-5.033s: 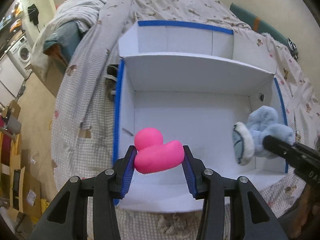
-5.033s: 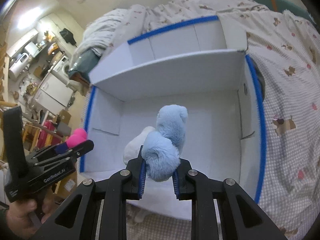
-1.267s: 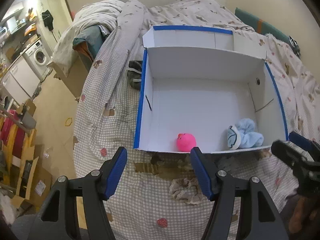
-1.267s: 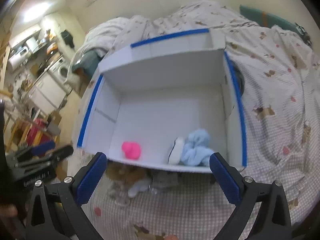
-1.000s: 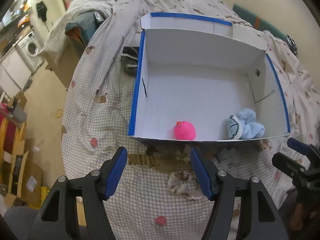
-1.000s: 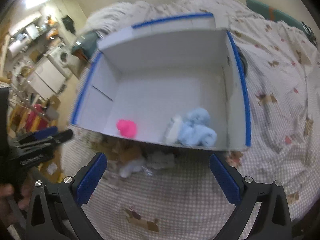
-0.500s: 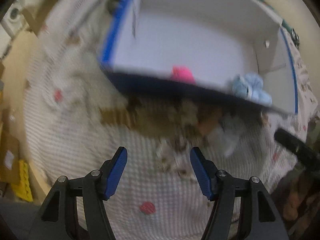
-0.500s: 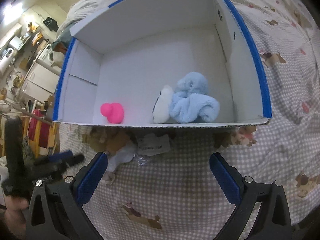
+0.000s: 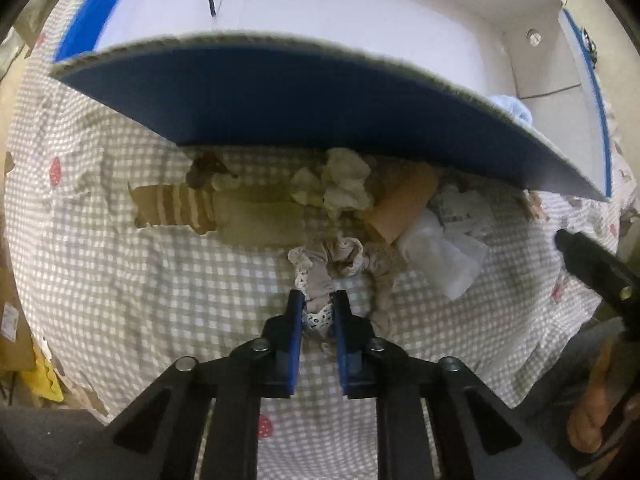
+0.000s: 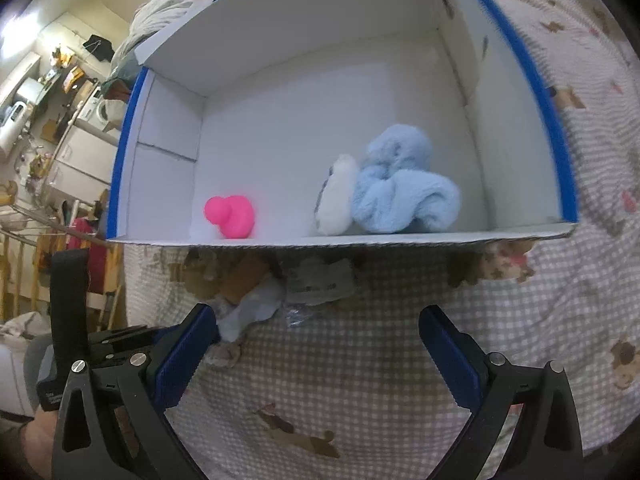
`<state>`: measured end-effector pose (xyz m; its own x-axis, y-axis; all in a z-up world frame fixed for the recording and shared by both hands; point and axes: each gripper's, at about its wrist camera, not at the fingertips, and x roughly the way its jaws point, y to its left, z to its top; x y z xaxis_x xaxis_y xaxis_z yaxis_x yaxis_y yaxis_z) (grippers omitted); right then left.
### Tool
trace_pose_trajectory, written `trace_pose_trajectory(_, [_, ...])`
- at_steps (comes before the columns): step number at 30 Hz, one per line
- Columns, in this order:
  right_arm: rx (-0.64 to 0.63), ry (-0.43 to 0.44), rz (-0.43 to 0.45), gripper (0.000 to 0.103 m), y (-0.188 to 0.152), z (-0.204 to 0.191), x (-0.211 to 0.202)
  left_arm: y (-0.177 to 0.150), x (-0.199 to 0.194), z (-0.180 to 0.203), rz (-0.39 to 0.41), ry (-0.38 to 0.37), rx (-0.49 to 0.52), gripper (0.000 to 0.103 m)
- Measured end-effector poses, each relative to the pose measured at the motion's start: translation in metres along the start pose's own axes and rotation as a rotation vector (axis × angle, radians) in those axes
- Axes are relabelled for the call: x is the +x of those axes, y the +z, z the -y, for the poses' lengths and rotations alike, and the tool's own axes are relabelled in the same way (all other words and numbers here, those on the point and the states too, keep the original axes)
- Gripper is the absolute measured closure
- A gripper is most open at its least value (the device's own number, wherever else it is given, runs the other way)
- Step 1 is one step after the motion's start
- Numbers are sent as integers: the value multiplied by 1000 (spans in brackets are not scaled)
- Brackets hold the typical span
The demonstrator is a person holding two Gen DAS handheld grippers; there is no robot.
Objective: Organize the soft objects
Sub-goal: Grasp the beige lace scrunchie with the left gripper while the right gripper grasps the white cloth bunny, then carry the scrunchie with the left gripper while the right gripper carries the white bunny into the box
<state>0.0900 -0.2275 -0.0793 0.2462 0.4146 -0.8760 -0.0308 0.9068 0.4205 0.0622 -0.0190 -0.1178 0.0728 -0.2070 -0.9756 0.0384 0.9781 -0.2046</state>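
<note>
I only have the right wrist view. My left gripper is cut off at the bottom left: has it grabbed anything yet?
Observer: Yes, the left gripper has its jaws shut on a beige scrunchie lying on the checked bedspread.
Operator: Anything else in that pile worth knowing?
Observer: A striped stuffed dog lies left of the scrunchie, by the box wall.
Operator: Can you see the pink duck from there?
Observer: No, that wall hides it.

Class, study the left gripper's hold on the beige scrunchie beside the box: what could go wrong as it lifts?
1. The left gripper pinches only an edge of the beige scrunchie, so it may slip out.
2. The box front wall overhangs the pile; a lift could snag it.
3. The neighbouring clear plastic bag might drag along.
</note>
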Motion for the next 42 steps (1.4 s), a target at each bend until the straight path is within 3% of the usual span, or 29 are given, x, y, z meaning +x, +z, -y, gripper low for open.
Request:
trace_pose_trajectory(1, [-2, 15, -9, 0, 0, -2, 2, -1, -6, -1, 14, -5, 6, 91])
trace_pose_trajectory(4, [-5, 73, -45, 21, 2, -10, 13, -5, -21, 0, 52, -31, 22, 92])
trace_pose_trajectory(8, [-35, 85, -93, 45, 0, -25, 31, -14, -48, 1, 137, 11, 79, 92])
trace_pose_trajectory(15, [-44, 107, -169, 47, -3, -40, 60, -18, -69, -15, 215, 76, 108, 92])
trace_pose_trajectory(16, [-52, 100, -177, 51, -4, -43, 64, -18, -69, -16, 215, 73, 99, 92])
trace_pose_trajectory(17, [-63, 95, -183, 63, -5, -45, 67, -19, -69, -19, 211, 64, 88, 92])
trace_pose_trajectory(22, [-122, 42, -164, 95, -11, -50, 69, -19, -68, -17, 217, 74, 82, 92])
trace_pose_trajectory(29, [-141, 53, -113, 95, -18, -43, 38, -15, -64, -16, 219, 96, 63, 92])
trace_pose_trajectory(37, [-114, 160, -75, 95, -35, -38, -6, -16, -70, -17, 254, 117, 41, 92])
trace_pose_trajectory(42, [-103, 152, -67, 95, -37, -33, -10, -19, -81, -16, 283, 122, 34, 92])
